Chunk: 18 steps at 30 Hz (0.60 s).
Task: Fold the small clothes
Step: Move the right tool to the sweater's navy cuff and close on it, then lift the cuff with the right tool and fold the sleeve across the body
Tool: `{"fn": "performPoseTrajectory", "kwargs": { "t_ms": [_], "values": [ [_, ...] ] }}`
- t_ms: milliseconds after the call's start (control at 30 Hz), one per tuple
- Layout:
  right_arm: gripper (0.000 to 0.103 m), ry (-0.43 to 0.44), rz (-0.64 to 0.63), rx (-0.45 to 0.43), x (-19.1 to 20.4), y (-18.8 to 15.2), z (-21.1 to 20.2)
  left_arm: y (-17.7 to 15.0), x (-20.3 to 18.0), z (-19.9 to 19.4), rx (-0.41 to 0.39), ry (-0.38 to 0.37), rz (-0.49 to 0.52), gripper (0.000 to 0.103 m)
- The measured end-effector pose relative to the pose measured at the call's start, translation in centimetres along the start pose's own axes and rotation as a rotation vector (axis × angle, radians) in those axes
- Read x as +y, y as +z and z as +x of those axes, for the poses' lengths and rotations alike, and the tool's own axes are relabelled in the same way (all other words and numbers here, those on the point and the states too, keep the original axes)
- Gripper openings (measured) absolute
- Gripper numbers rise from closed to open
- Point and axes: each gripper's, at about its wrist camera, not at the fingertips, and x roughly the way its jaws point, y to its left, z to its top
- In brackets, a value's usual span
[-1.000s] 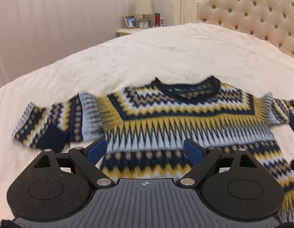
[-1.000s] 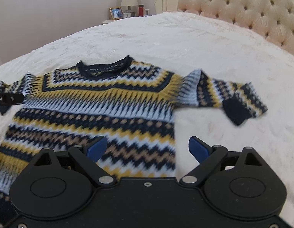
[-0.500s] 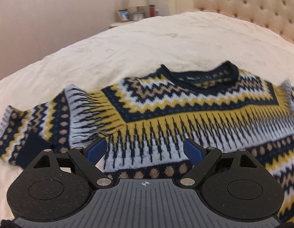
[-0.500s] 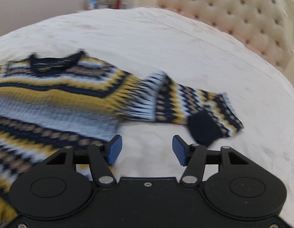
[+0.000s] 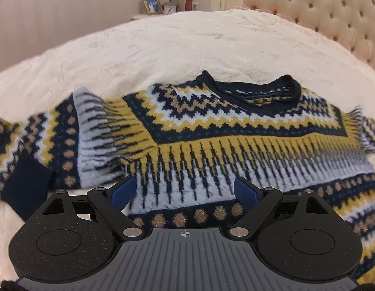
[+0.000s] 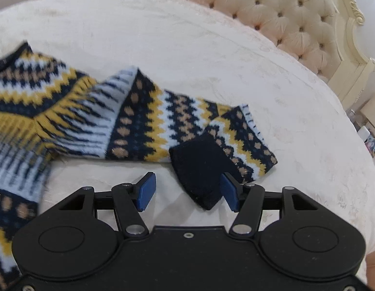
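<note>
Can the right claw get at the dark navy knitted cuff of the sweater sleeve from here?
Probably yes: the right claw is open, the dark navy knitted cuff lies on the bedspread right at its fingertips, with nothing over it.

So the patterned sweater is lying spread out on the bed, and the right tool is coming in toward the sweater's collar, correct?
Not quite. The sweater does lie spread on the bed, but the right tool is at the dark navy cuff of the sleeve, not the collar. The right wrist view shows the cuff partly between the tool's blue pads, which are not pressing on it.
</note>
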Motion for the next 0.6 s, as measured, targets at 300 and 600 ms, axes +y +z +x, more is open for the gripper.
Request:
{"fn": "performPoseTrajectory", "kwargs": {
  "t_ms": [300, 600],
  "values": [
    [0.009, 0.072, 0.116, 0.041, -3.5, 1.3, -0.6, 0.2, 0.9, 0.0, -0.004, -0.022, -0.043, 0.088],
    [0.004, 0.248, 0.25, -0.058, -6.6, 8.0, -8.1, 0.8, 1.8, -0.6, -0.033, 0.008, -0.062, 0.088]
  ]
}}
